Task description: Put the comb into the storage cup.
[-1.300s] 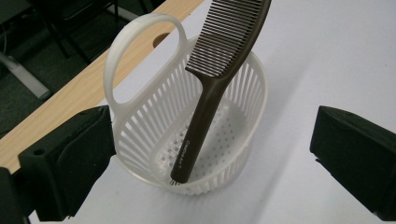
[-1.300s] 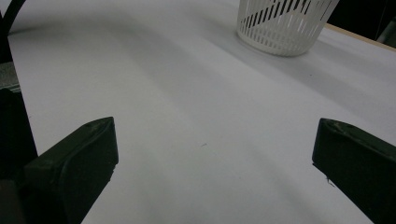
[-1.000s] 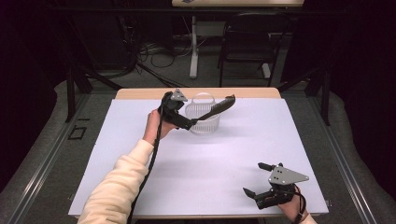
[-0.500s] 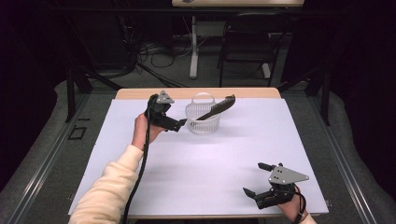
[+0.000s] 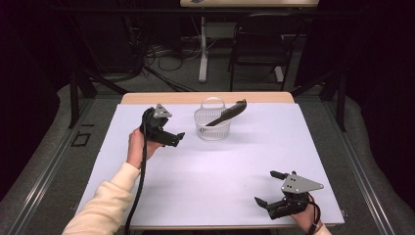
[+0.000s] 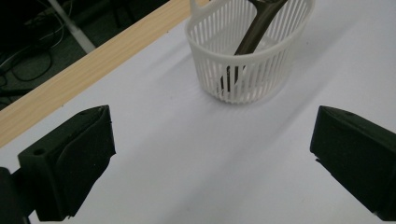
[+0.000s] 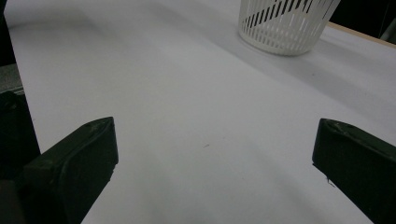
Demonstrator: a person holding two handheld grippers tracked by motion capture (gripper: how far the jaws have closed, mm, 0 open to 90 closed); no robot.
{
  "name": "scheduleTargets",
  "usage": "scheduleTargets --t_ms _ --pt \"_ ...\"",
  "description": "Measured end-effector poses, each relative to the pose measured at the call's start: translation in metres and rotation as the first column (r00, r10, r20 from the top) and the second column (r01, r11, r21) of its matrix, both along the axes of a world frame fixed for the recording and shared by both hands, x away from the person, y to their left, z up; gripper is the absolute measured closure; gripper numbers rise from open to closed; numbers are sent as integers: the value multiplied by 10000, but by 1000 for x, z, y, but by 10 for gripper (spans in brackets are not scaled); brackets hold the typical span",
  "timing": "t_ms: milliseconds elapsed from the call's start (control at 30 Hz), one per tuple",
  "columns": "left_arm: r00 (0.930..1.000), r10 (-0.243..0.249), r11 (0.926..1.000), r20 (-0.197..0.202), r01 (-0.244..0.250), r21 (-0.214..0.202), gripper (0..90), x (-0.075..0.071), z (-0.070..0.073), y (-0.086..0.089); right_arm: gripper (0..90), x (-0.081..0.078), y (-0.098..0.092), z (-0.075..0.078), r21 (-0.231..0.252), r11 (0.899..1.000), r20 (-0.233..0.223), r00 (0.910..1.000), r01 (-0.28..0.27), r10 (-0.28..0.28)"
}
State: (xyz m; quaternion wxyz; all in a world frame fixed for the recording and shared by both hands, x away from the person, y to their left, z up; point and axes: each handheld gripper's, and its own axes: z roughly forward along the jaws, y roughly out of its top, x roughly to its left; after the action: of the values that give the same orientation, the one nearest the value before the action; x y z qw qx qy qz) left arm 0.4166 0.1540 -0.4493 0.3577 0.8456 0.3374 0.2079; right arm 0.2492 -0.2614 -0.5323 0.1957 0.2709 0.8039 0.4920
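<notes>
Basket: a white slatted basket (image 5: 212, 125) stood upper centre of the high view, near the worktop's (image 5: 210, 186) far edge
Dark tool: a long dark utensil (image 5: 226, 114) leaned inside the basket, its upper end poking over the rim to the upper right; it was touched by neither gripper
Left gripper: the left gripper (image 5: 172, 138) hung left of centre, just beside the basket; fingers spread wide with nothing between them
Right gripper: the right gripper (image 5: 267, 188) sat low at the lower right, well apart from the basket; fingers also parted and empty
Change: over the last second the left gripper had drawn back from the basket toward the left and lower in the frame; the right had not moved
Meaning: the utensil seemed already deposited, with the left hand retreating after letting go
</notes>
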Motion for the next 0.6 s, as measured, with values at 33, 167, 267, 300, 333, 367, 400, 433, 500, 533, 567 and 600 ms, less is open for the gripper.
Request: scheduleTargets --t_ms 33,167,267,300,333,367,400,433,500,533,567,600 --pt "10000 63 9999 8 -63 -86 0 -1 -1 1 0 0 0 0 11 10000 15 10000 7 -7" --pt "9997 220 9997 47 -220 -99 0 -11 -3 10 0 0 0 0 12 10000 -46 10000 32 -32" --pt "9996 285 9995 33 -285 -110 0 -16 -5 15 0 0 -1 0 28 10000 -17 10000 26 -26" --pt "9996 282 9995 34 -282 -121 0 -20 -6 19 0 0 0 0 16 10000 -85 10000 18 -18" --pt "9994 339 9993 51 -338 -136 0 -22 -7 20 0 0 0 0 20 10000 -64 10000 5 -5" --pt "9994 347 9994 25 -347 -76 0 -25 -7 22 0 0 0 0 3 10000 -49 10000 -2 2" --pt "9994 342 9994 15 -342 -60 0 -26 -7 23 0 0 0 0 29 10000 -48 10000 -4 4" --pt "9992 394 9992 6 -394 -26 0 -29 -8 25 0 0 0 0 27 10000 -51 10000 4 -4" --pt "9991 431 9991 -12 -431 49 0 -32 -9 29 0 0 0 0 21 10000 -65 10000 40 -40" --pt "9990 453 9990 -64 -452 68 0 -34 -10 31 0 0 0 0 17 10000 -79 10000 45 -45" --pt "9986 528 9986 -91 -528 34 0 -36 -12 33 0 0 0 0 3 10000 -78 10000 36 -35" --pt "9984 535 9986 -154 -534 56 0 -39 -14 35 0 0 0 0 2 10000 -51 10000 41 -41"
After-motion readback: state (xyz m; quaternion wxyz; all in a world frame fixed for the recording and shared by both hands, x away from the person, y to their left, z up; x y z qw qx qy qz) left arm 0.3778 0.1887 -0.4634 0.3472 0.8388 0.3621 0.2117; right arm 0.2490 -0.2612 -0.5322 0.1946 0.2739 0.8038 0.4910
